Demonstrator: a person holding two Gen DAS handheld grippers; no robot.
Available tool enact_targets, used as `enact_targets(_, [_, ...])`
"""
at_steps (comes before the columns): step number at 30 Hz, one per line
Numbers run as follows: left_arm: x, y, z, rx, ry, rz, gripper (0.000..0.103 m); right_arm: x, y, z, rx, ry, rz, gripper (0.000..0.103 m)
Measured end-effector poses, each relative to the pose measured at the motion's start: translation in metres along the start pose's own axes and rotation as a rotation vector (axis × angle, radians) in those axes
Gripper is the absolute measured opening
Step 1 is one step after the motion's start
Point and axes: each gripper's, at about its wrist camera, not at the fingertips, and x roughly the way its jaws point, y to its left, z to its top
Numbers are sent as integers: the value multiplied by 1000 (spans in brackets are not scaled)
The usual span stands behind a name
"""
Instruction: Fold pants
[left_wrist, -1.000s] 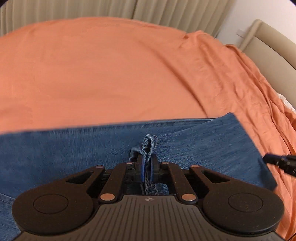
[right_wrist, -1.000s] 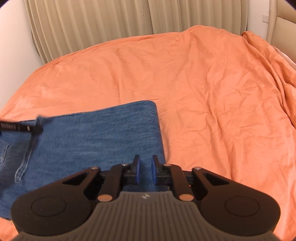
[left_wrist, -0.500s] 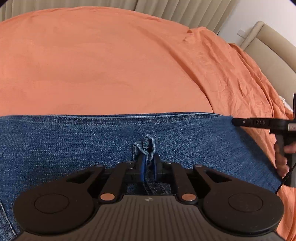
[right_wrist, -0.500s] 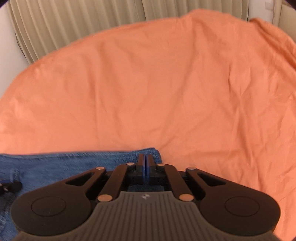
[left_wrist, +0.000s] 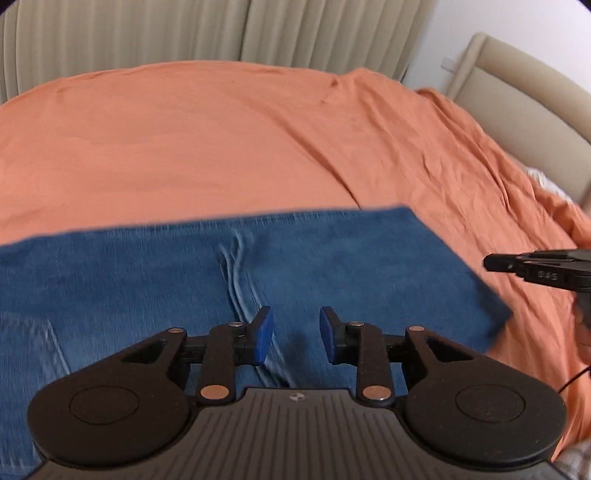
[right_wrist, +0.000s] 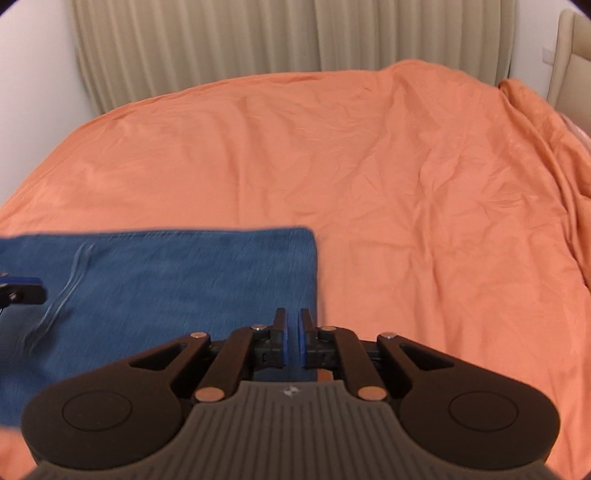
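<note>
Folded blue jeans (left_wrist: 147, 288) lie flat on the orange bed cover (left_wrist: 221, 140), with a ridge of seam lines down the middle. My left gripper (left_wrist: 295, 325) hovers over the jeans; its jaws are opening and nothing is between the blue pads. In the right wrist view the jeans (right_wrist: 166, 280) fill the lower left, their right edge just under my right gripper (right_wrist: 293, 321). Its pads stand nearly together and hold nothing. The right gripper (left_wrist: 517, 266) also shows at the right edge of the left wrist view, past the jeans' corner.
The orange bed cover (right_wrist: 406, 184) stretches wide beyond the jeans, wrinkled toward the right. A beige headboard (left_wrist: 517, 103) stands at the right, and pleated curtains (right_wrist: 258, 44) hang behind the bed. A hand (left_wrist: 583, 325) shows at the right edge.
My left gripper let go of the bunched denim, opened and drew back; the fabric now lies flat. The right gripper closed, dipped toward the jeans' edge, then came back.
</note>
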Motion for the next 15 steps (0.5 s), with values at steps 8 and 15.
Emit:
enact_targets(8, [6,0,-34,-31,76,45,17,-6,8,-64,-28,31,-45,1])
enact_targets(15, [18,4,-52,-22,91,70,20,23,10,-84,22,10,-71,0])
